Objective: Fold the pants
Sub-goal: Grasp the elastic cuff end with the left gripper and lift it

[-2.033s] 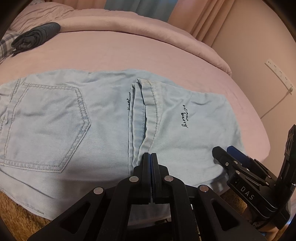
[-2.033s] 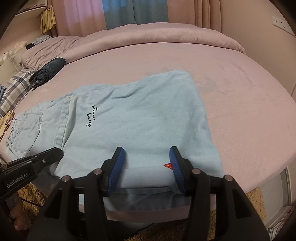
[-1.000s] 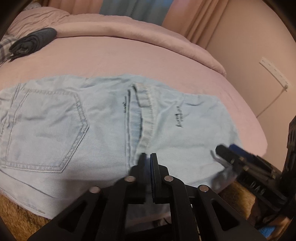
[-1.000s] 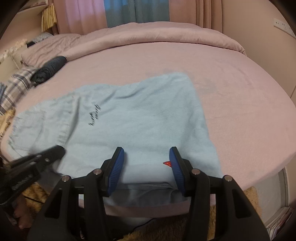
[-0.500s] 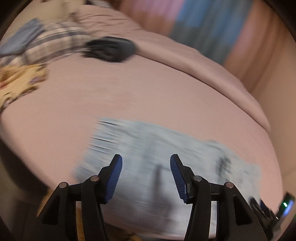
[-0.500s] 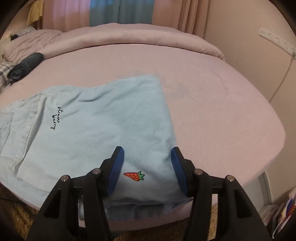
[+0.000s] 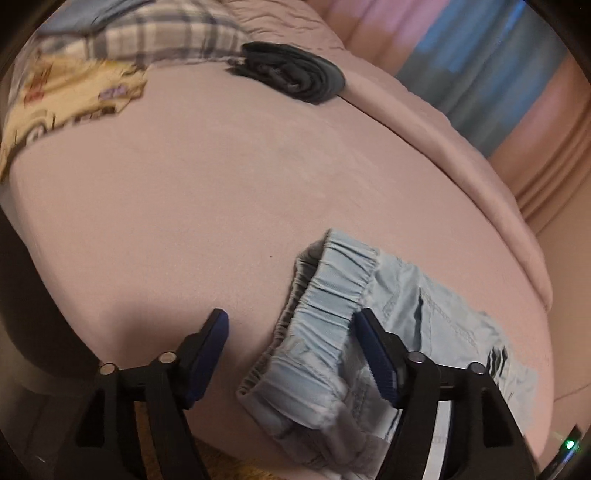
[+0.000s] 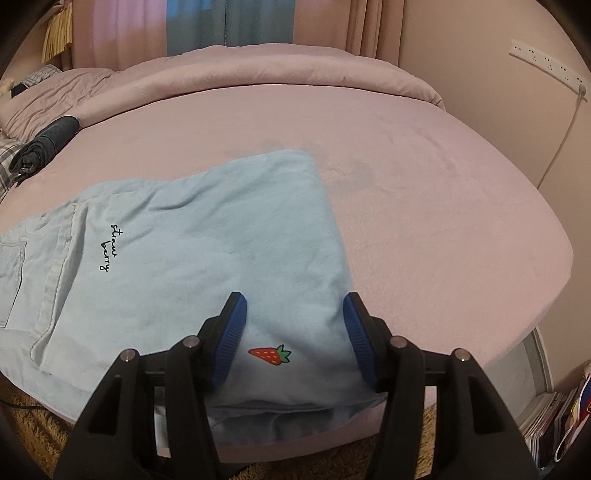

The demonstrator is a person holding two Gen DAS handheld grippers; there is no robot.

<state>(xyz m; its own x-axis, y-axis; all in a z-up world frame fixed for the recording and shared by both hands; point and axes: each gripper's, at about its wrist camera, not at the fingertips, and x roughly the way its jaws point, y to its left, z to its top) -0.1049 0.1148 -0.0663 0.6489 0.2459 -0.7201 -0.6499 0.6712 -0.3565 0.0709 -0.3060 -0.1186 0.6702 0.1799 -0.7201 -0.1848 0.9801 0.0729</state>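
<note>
Light blue pants (image 8: 192,251) lie folded on a round pink bed (image 8: 424,206), with black script and a red strawberry patch (image 8: 269,355) on the top layer. My right gripper (image 8: 293,334) is open over the folded end by the strawberry; its pads do not press the cloth. In the left wrist view the gathered elastic waistband (image 7: 332,291) of the pants lies near the bed's front edge. My left gripper (image 7: 291,354) hovers above it, its jaws opening wide. The waistband shows between the fingers but is not gripped.
A rolled dark garment (image 7: 291,75) lies at the far side of the bed, beside plaid (image 7: 159,33) and yellow printed (image 7: 62,92) bedding. A folded pink duvet (image 8: 258,70) rims the back. A power strip (image 8: 546,62) and cable hang on the right wall; books (image 8: 554,424) stand below.
My left gripper went from shut to wide open and swung left along the pants to the waistband end. My right gripper shifted slightly toward the folded edge and stays open.
</note>
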